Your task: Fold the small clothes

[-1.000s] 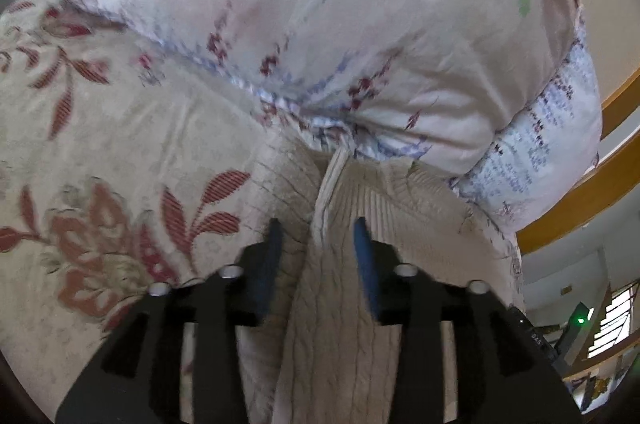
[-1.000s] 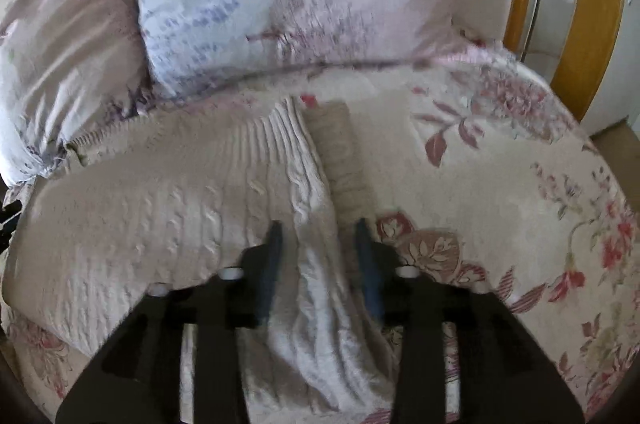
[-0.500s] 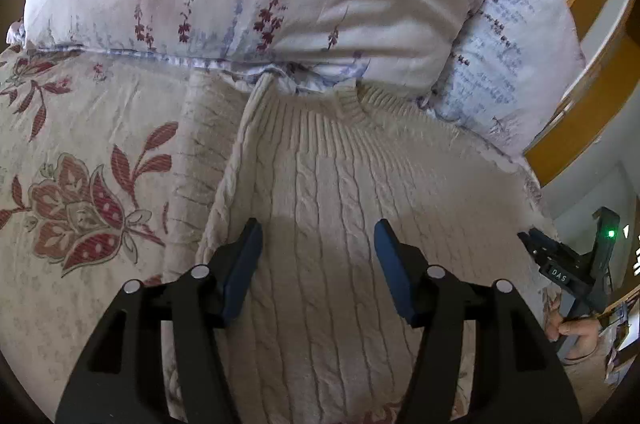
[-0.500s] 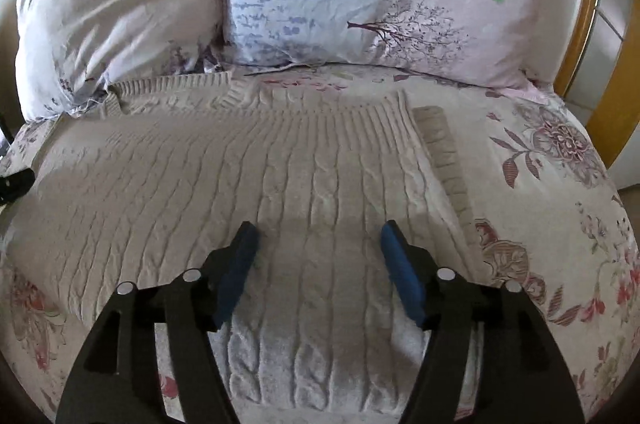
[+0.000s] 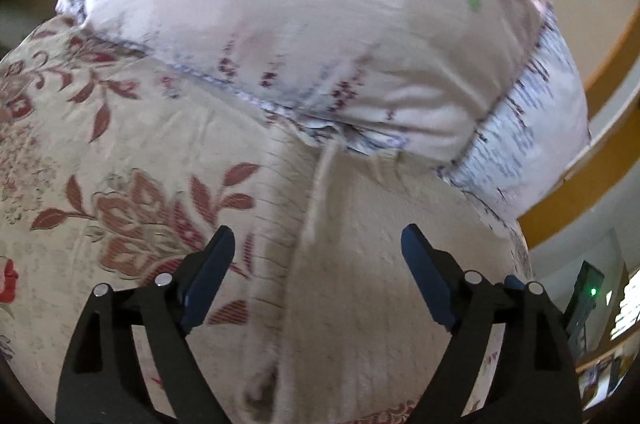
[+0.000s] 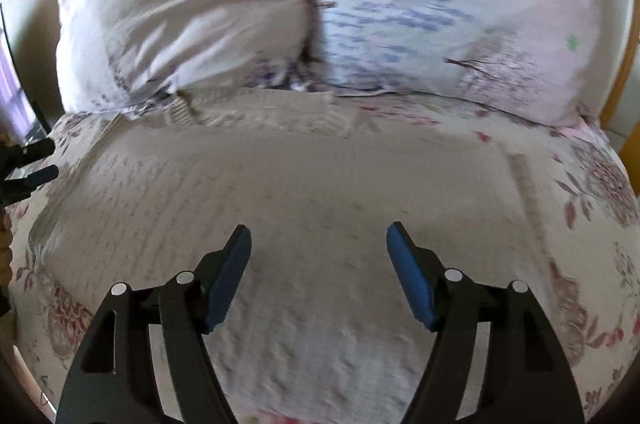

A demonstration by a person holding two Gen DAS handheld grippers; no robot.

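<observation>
Left wrist view: the left tongs [image 5: 316, 244] are opening, blue pads wide apart above the sweater's [image 5: 380, 284] edge and gripping nothing. The cream knitted sweater lies flat on the flowered bedspread [image 5: 100, 152], its collar end touching the pillows [image 5: 300, 24]. In the right wrist view the right tongs [image 6: 318, 244] are opening too, poised over the sweater's middle with only flat knit showing between their pads, nothing clamped.
</observation>
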